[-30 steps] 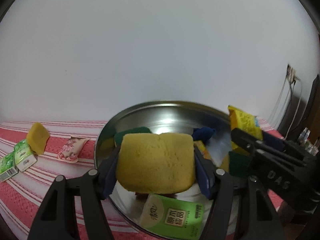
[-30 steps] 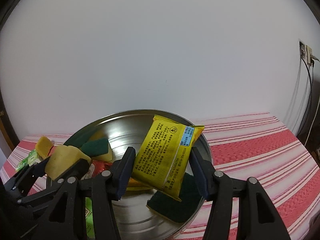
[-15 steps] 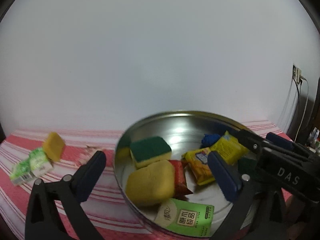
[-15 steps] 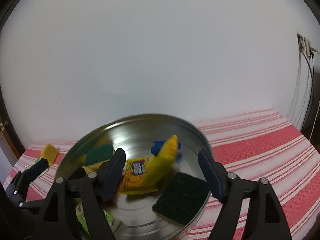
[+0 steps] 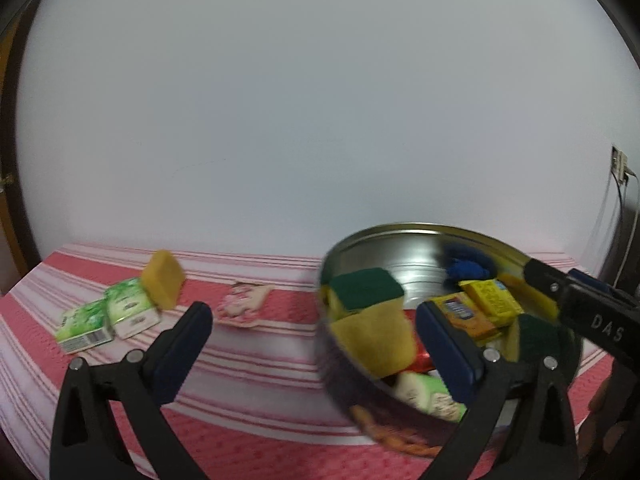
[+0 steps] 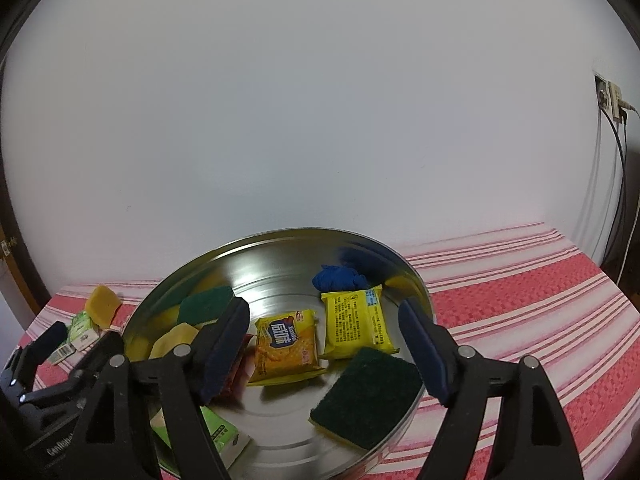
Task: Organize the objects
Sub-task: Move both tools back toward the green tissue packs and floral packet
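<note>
**Both grippers empty over a filled tin**

The landmark is the round metal tin (image 6: 280,256) on the red-and-white striped cloth (image 6: 520,280), in front of a plain white wall (image 6: 320,120).

Inside the tin lie two yellow snack packets: one face up (image 6: 286,340) near the middle, one with its printed back showing (image 6: 356,322) just to its right, the two nearly touching. A dark green scouring pad (image 6: 366,386) lies at the tin's near right, overlapping the second packet's lower edge. A crumpled blue cloth (image 6: 338,278) sits at the far side. At the far left is a green-topped sponge (image 6: 206,302), with a plain yellow sponge (image 6: 176,338) in front of it and a red packet (image 5: 418,356) beside that. A green-and-white tissue pack (image 6: 222,434) lies at the near left rim.

The right gripper (image 6: 324,356) hangs over the tin's near part, jaws apart, nothing pressed between them; the packets lie below the gap.

The left gripper (image 5: 314,354) stands at the tin's left edge, jaws wide apart and empty. Its right finger (image 5: 448,356) is over the tin in front of the sponges; its left finger is over bare cloth.

Left of the tin, outside it, are a pink-patterned sachet (image 5: 244,304), another yellow sponge (image 5: 162,284) propped up, and two more green tissue packs (image 5: 106,318) leaning against it. A wall socket with cables (image 6: 610,100) is far right of the tin.
</note>
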`<state>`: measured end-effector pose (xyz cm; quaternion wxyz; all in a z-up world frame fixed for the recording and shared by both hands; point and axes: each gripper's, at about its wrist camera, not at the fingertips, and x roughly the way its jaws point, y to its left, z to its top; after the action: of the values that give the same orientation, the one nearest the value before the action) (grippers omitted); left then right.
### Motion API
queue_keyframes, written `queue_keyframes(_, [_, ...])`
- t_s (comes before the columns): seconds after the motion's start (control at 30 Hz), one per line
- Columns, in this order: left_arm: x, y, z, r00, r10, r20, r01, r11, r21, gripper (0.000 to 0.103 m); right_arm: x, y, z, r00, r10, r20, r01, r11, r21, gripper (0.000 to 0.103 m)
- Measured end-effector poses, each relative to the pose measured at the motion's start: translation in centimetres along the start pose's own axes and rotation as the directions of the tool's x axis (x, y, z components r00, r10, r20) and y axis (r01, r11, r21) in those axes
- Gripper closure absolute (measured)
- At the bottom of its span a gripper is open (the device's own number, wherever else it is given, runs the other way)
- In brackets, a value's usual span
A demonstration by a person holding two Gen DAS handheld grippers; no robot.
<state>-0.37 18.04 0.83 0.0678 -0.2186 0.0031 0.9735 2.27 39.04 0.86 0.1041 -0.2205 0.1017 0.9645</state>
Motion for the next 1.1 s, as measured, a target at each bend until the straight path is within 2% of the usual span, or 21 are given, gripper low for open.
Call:
queue_keyframes(0.1, [-0.2, 1.0, -0.3, 1.000, 0.021, -0.001, -0.021, 1.000, -0.009, 0.000, 0.1, 1.4, -0.4, 1.000, -0.002, 0.003, 0.002, 1.000, -0.014, 0.024])
queue_keyframes(0.4, [-1.3, 2.5, -0.9, 0.999, 0.042, 0.027, -0.042, 0.999, 0.000, 0.000, 0.3, 2.1, -1.2, 1.000, -0.017, 0.004, 0.018, 0.999, -0.037, 0.024])
queue_keyframes(0.67, [-1.6, 3.8, -1.2, 0.999, 0.030, 0.017, -0.030, 0.999, -0.025, 0.000, 0.7, 2.1, -2.0, 0.998, -0.055, -0.008, 0.055, 0.998, -0.033, 0.024])
queue_keyframes(1.1, [-2.5, 5.2, -1.6, 1.000, 0.012, 0.007, -0.012, 0.999, -0.037, 0.000, -1.4, 2.4, -2.6, 0.994, -0.108, 0.034, 0.108, 0.994, 0.010, 0.024])
